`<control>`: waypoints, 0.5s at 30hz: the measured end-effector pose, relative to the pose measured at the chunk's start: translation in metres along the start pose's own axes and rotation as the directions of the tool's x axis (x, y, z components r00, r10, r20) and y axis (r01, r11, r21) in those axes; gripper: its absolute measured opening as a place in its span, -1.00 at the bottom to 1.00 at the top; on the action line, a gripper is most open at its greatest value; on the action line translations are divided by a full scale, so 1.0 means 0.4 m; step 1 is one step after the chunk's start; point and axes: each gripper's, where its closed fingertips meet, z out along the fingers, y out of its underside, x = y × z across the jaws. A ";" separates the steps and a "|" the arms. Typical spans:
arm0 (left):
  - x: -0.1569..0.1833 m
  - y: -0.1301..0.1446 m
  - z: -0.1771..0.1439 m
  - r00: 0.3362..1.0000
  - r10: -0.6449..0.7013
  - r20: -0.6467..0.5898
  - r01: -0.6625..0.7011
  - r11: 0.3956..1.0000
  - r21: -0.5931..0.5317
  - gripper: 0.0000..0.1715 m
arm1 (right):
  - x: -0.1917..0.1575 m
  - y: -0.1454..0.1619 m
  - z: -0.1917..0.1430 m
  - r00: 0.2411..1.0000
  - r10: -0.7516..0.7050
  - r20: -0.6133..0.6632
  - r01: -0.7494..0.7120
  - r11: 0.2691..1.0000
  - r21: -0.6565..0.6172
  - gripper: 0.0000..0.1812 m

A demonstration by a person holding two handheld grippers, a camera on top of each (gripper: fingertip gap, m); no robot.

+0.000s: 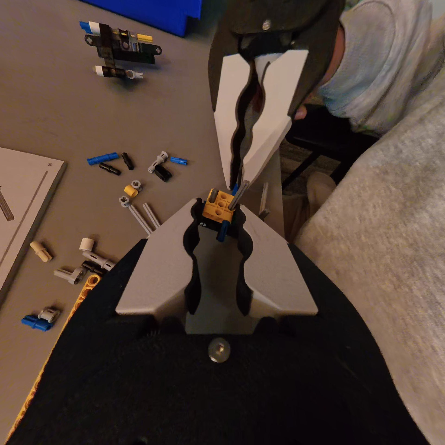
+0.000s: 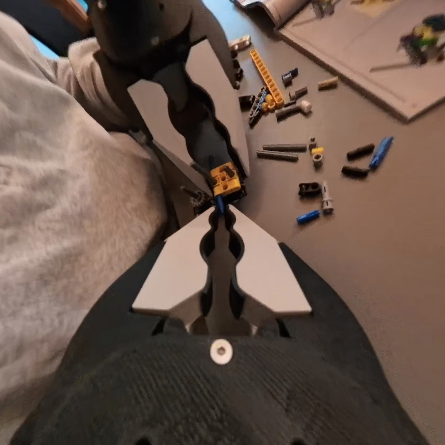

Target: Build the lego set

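Note:
A small yellow holed block assembly point(image 1: 220, 203) with black parts, grey axles and blue pins is held above the grey table's edge. My left gripper point(image 1: 218, 212) is shut on its sides. It also shows in the right wrist view point(image 2: 225, 180), where the left gripper point(image 2: 227, 179) comes in from above. My right gripper point(image 2: 221, 210) is shut on a blue pin point(image 2: 219, 203) that sticks out of the assembly. In the left wrist view the right gripper point(image 1: 234, 186) reaches down from the top. A small dark gear point(image 2: 197, 198) sits beside the block.
A black sub-assembly point(image 1: 120, 48) lies at the far left by a blue bin point(image 1: 149, 12). An open instruction booklet point(image 1: 24, 192) lies at the left. Loose pins, axles and connectors point(image 1: 134, 192) and a long yellow beam point(image 2: 266, 77) are scattered around. A person's grey sleeve point(image 1: 373, 240) is close by. Both grippers' tips are close together, under 4 cm apart. Left tips and right tips are each some 20 cm from the black sub-assembly point(image 1: 120, 48).

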 end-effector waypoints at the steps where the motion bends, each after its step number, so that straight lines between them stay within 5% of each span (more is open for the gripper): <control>1: 0.000 0.000 0.000 1.000 -0.001 -0.002 0.001 1.000 0.000 -0.70 | 0.000 0.000 0.000 0.998 0.061 0.024 -0.061 0.998 0.000 -0.97; 5: 0.000 0.001 0.000 1.000 -0.016 -0.014 0.016 1.000 -0.001 -0.69 | 0.002 -0.002 -0.003 0.992 0.123 0.037 -0.124 0.992 0.018 -0.95; 10: -0.001 0.001 0.001 0.998 -0.043 -0.037 0.043 0.999 -0.002 -0.70 | 0.017 -0.010 -0.020 0.968 -0.200 -0.150 0.208 0.977 0.039 -0.65; 12: -0.002 0.001 0.000 0.997 -0.061 -0.050 0.061 0.998 -0.002 -0.70 | 0.012 -0.041 -0.037 0.890 -0.377 -0.256 0.404 0.913 0.058 -0.70; 15: -0.003 0.000 0.000 0.994 -0.086 -0.068 0.086 0.996 -0.002 -0.70 | 0.007 -0.053 -0.048 0.639 -0.665 -0.386 0.686 0.720 -0.104 -0.82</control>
